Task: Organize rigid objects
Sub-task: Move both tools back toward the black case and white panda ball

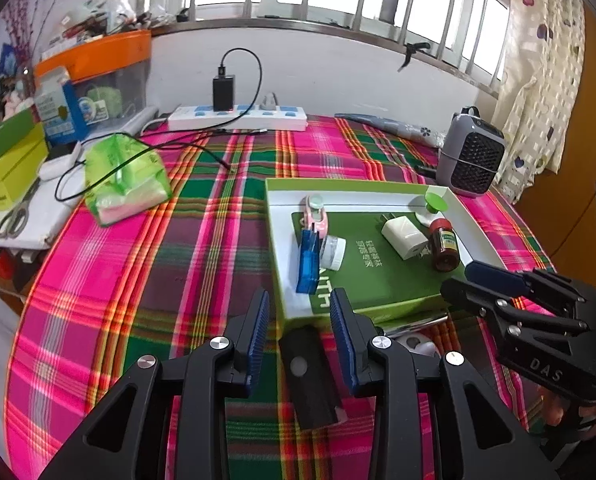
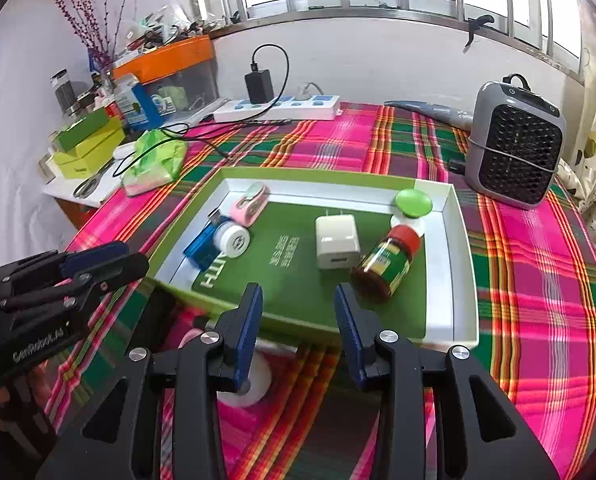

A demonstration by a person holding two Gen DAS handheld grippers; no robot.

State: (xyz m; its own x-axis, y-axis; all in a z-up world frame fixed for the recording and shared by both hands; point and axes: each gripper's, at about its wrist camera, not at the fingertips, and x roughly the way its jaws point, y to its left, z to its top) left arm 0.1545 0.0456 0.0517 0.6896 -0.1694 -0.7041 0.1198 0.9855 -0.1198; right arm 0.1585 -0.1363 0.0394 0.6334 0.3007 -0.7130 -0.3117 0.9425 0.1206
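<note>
Landmark: green tray [image 2: 449, 240], white-walled, on the plaid cloth [image 2: 537, 280].
Black block [image 1: 311, 376]: on the cloth just short of the tray's near left corner, below the left gripper [image 1: 299, 320]; likely the next pick.
Left gripper fingers: about half apart, nothing between the pads.
White round piece [image 2: 254, 380]: on the cloth just outside the tray's near edge, beneath the right gripper [image 2: 298, 316].
Right gripper fingers: moderately apart, empty.
In tray, left to right: pink clip [image 2: 250, 204], blue case [image 2: 204, 246], white jar [image 2: 234, 240], charger [image 2: 335, 240], brown bottle [image 2: 385, 264] lying down, green knob [image 2: 413, 202].
Advice: straddle one loose piece squarely, close gently, then set it on bare green floor near the tray's front edge.
</note>
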